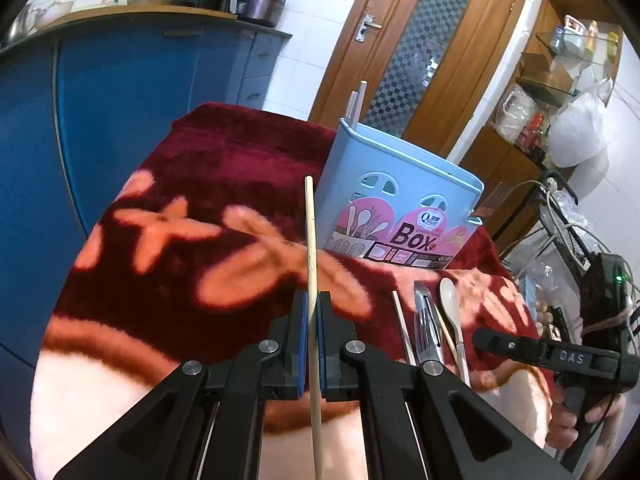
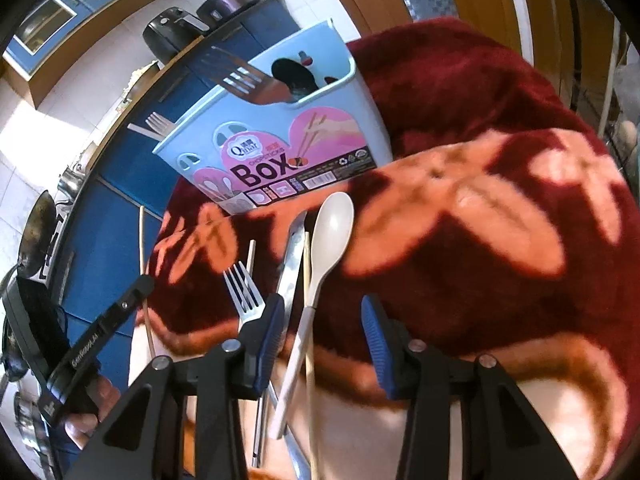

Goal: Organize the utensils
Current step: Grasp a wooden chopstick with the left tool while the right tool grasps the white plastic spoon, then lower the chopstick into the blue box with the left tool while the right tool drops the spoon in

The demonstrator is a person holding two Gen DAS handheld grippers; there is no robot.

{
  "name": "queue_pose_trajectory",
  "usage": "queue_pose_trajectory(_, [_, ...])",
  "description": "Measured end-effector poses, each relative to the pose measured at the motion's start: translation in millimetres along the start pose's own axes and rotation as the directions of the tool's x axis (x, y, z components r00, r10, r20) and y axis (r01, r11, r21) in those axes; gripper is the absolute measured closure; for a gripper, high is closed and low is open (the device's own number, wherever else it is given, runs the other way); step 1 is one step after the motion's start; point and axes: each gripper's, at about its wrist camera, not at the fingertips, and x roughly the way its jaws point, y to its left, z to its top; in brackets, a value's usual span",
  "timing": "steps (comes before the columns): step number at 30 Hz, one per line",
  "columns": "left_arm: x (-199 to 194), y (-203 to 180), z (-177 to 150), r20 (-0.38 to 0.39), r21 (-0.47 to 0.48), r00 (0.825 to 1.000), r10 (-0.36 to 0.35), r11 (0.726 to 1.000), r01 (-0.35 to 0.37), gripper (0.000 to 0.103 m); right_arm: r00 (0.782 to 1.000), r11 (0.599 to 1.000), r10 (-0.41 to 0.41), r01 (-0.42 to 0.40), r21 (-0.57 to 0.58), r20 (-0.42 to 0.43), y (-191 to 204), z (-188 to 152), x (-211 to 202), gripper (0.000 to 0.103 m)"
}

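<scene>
My left gripper (image 1: 312, 300) is shut on a wooden chopstick (image 1: 311, 248), held above the red blanket, its tip pointing toward the light blue utensil box (image 1: 392, 204). The box (image 2: 280, 136) holds forks (image 2: 244, 76) and chopsticks (image 1: 357, 102). On the blanket lie a white spoon (image 2: 326, 240), a metal knife (image 2: 292, 256), a fork (image 2: 244, 292) and chopsticks (image 2: 307, 276). They also show in the left wrist view: spoon (image 1: 452, 304), fork (image 1: 426, 328). My right gripper (image 2: 322, 312) is open, above the spoon's handle. The left gripper's body shows in the right wrist view (image 2: 104, 328).
A red and pink flowered blanket (image 1: 200, 208) covers the table. Blue cabinets (image 1: 120, 92) with kitchen appliances on top stand behind on the left. A wooden door (image 1: 424, 48) and cluttered shelves (image 1: 560, 92) are at the back right.
</scene>
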Motion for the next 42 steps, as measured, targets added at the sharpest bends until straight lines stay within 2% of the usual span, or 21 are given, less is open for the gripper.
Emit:
queue_pose_trajectory(10, [-3, -3, -1, 0.012, 0.012, 1.0, -0.02, 1.0, 0.02, 0.099, 0.998, 1.0, -0.006, 0.007, 0.014, -0.064, 2, 11, 14, 0.073])
queue_pose_trajectory(16, [-4, -5, -2, 0.011, 0.017, 0.999, -0.03, 0.999, 0.03, 0.099, 0.989, 0.995, 0.071, -0.061, 0.085, -0.133, -7, 22, 23, 0.082])
queue_pose_trajectory(17, [-4, -6, -2, 0.011, 0.017, 0.999, -0.03, 0.999, 0.03, 0.099, 0.987, 0.993, 0.076, -0.063, 0.096, -0.139, -8, 23, 24, 0.086])
queue_pose_trajectory(20, [-6, -7, -3, 0.014, 0.018, 0.999, -0.032, 0.999, 0.032, 0.099, 0.986, 0.993, 0.073, -0.058, 0.103, -0.148, -10, 26, 27, 0.089])
queue_pose_trajectory(24, [-8, -8, -2, 0.021, 0.022, 0.999, -0.037, 0.999, 0.036, 0.099, 0.988, 0.998, 0.03, -0.022, 0.053, -0.151, -3, 26, 29, 0.091])
queue_pose_trajectory(28, [-14, -10, -1, 0.045, 0.033, 0.997, -0.059, 0.998, 0.057, 0.099, 0.993, 1.0, 0.011, -0.009, 0.013, -0.114, 4, 25, 25, 0.095])
queue_pose_trajectory(34, [-23, -15, 4, 0.089, 0.075, 0.99, -0.107, 0.992, 0.1, 0.099, 0.997, 0.996, 0.083, -0.083, -0.022, -0.005, 7, 12, 3, 0.095])
queue_pose_trajectory(42, [-35, -21, 17, 0.164, 0.08, 0.973, -0.164, 0.985, 0.153, 0.099, 0.976, 0.986, 0.152, -0.14, -0.089, 0.152, 12, -3, -33, 0.095])
